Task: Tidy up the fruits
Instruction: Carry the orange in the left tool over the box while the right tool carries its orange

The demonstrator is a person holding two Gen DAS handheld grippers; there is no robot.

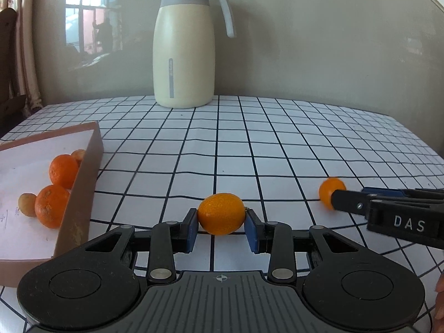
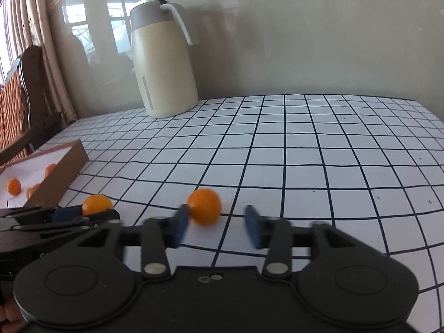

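Orange and oval, a small kumquat-like fruit (image 1: 221, 213) is being pinched between the blue pads of the left gripper (image 1: 221, 229), its long axis lying crosswise from pad to pad, just above the black-gridded white tablecloth (image 1: 277, 144). A second, rounder orange fruit (image 2: 204, 206) is being touched by one pad only of the right gripper (image 2: 216, 222), whose jaws are standing spread. Two orange mandarins (image 1: 63, 170) and paler small fruits (image 1: 27, 204) are being held in the shallow brown cardboard tray (image 1: 80, 202) at the left. A cream thermos jug (image 1: 184, 55) is standing behind.
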